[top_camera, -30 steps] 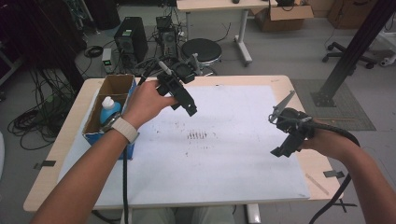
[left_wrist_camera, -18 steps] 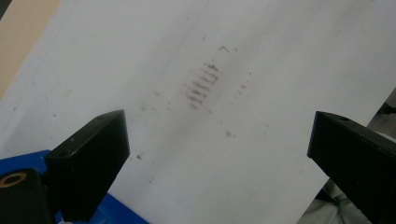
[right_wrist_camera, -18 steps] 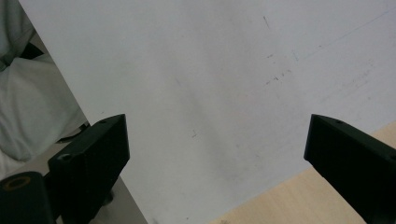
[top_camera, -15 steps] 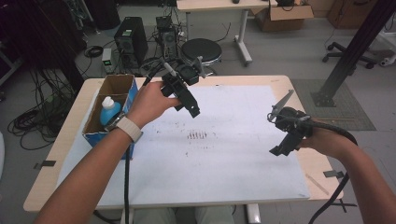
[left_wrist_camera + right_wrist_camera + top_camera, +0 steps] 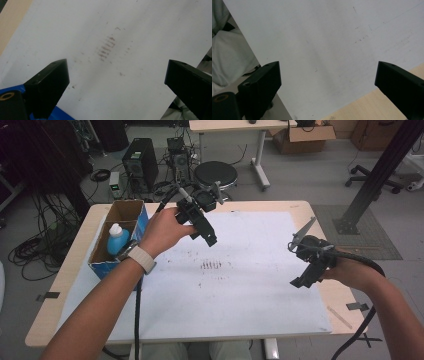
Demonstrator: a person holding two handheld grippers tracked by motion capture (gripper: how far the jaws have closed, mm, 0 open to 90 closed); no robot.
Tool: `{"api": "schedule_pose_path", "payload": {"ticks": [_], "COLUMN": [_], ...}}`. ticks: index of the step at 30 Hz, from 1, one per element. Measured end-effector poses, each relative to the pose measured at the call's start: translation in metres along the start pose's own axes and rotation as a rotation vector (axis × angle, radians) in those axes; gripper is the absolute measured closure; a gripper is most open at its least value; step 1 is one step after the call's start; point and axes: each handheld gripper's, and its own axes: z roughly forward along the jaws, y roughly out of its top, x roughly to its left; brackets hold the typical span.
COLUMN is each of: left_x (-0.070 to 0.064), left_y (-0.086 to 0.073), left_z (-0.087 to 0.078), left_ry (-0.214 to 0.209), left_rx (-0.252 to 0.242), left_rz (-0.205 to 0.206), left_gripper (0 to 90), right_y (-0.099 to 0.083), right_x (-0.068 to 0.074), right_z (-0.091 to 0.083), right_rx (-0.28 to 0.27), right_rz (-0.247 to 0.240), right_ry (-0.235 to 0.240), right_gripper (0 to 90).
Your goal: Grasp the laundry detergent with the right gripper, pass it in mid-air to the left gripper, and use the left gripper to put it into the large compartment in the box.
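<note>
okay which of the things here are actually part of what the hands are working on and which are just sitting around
In the job, as far as the pictures tell:
left gripper, open, over the stain
right gripper, open, empty
brown stain
white sheet
bottle, in the box
box

Lying about:
tape bits on the table
stool, computers and cardboard carton on the floor
</note>
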Motion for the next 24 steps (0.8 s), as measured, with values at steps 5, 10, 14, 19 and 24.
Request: {"api": "schedule_pose_path", "payload": {"ticks": [5,10,14,19,24], "left_x": [0.0011,0.0029,0.0043,0.0049,0.0056], "left_y": [-0.0013,-0.0028,-0.0038,-0.0053,-0.0065], "left_z": [-0.0013,-0.0020,-0.0020,-0.0018,-0.0017], "left_ry": [0.001,0.002,0.002,0.000,0.002], "left_rx": [-0.003,-0.006,-0.007,-0.008,-0.005], "left_rz": [-0.006,-0.010,-0.012,-0.015,-0.020], "left_gripper": [6.2,6.3,6.3,6.3,6.3], "right_y": [0.0015,0.0030,0.0040,0.0049,0.0051], "right_x": [0.0005,0.0007,0.0012,0.0023,0.0034], "right_z": [0.0009,0.0010,0.0020,0.0023,0.0021], "right_rx": [0.000,-0.001,0.000,0.000,-0.007], "right_rz": [-0.005,-0.009,-0.009,-0.012,-0.011], "right_ry": [0.003,0.003,0.003,0.004,0.003], "right_gripper": [6.6,6.6,6.7,6.6,6.7]}}
